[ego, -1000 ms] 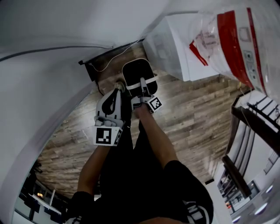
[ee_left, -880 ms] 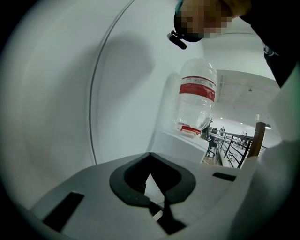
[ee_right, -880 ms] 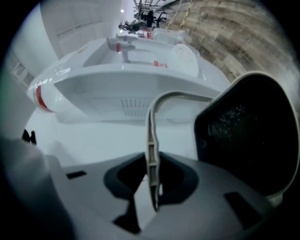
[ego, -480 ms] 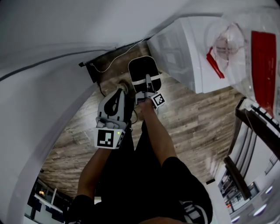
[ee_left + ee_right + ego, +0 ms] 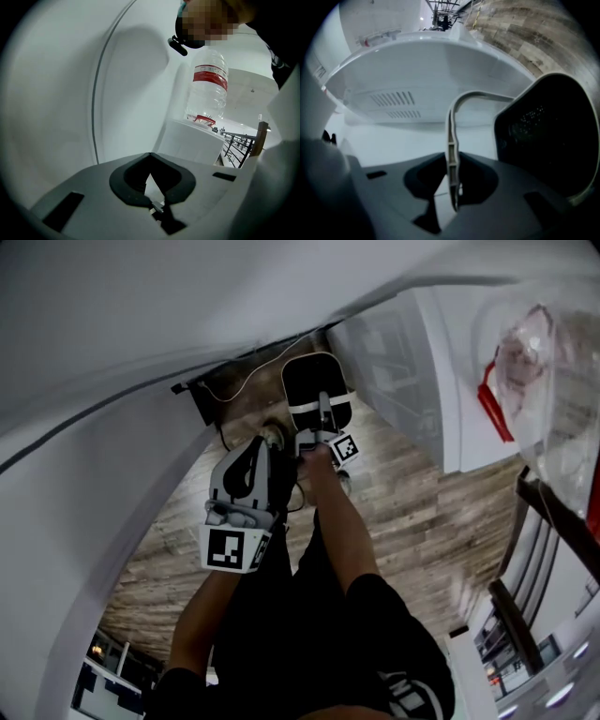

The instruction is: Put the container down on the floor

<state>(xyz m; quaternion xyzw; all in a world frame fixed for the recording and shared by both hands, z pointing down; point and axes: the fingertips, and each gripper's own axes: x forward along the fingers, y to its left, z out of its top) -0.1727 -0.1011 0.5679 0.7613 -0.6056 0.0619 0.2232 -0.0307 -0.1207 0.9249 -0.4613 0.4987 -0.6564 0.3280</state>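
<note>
A black container (image 5: 314, 395) with a white band hangs over the wood floor (image 5: 403, 493) by its thin white handle (image 5: 452, 154). My right gripper (image 5: 323, 439) is shut on that handle, which runs up between the jaws in the right gripper view. There the gripper (image 5: 453, 190) has the container's black body (image 5: 548, 140) just to its right. To the left and slightly nearer, my left gripper (image 5: 253, 460) holds nothing. In its own view the left gripper (image 5: 150, 176) shows its jaws meeting at the tips with only wall beyond.
A white water dispenser (image 5: 403, 362) carrying a clear bottle (image 5: 544, 362) stands right of the container. It also shows as the dispenser (image 5: 194, 147) and bottle (image 5: 208, 84). White wall (image 5: 94, 427) curves along the left, with a dark low fixture (image 5: 199, 401) and cable. A railing (image 5: 553, 512) runs at the right.
Both grippers and the container have sunk toward the floor. The dispenser and bottle have slid right in the head view. The grip on the handle is unchanged.
</note>
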